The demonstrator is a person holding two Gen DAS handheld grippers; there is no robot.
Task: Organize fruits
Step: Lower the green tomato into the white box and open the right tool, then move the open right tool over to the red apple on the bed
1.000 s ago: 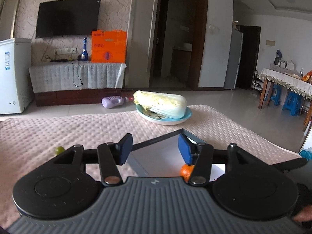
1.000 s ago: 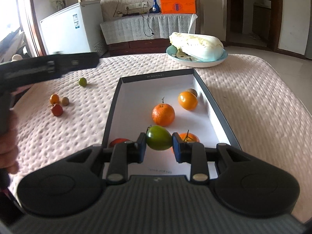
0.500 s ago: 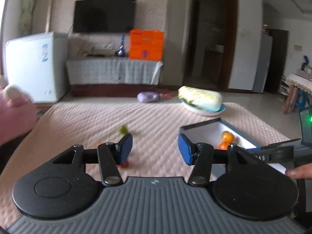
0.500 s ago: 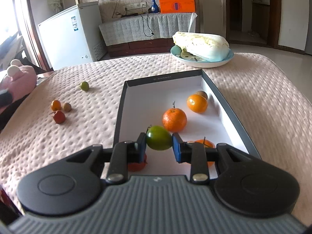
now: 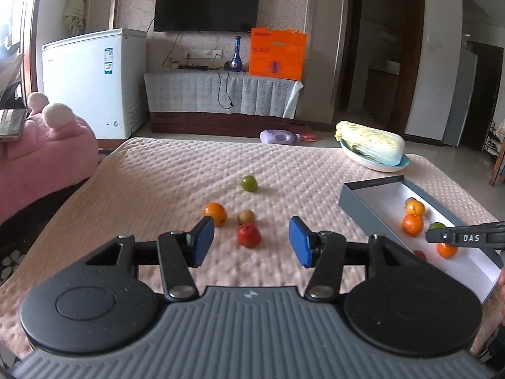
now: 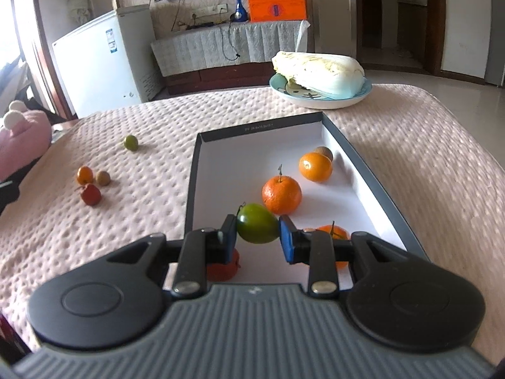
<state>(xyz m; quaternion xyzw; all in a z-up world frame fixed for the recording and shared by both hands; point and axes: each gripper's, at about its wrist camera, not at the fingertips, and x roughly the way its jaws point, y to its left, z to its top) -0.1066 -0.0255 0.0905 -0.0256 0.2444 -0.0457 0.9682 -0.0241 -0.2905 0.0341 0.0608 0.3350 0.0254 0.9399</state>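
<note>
- The left gripper (image 5: 251,240) hovers low over the pink quilted cloth (image 5: 164,173), blue pads spread wide, nothing between them.
- A small red fruit (image 5: 249,235) sits in the gap ahead of those pads, frame centre, with an orange fruit (image 5: 215,213) and a brownish one (image 5: 246,216) just beyond.
- The right gripper (image 6: 258,236) is clamped on a green oval fruit (image 6: 257,223), held above the near end of the white-lined dark box (image 6: 372,170), lower centre.
- Two oranges (image 6: 281,194) lie in the box beyond it.
</note>
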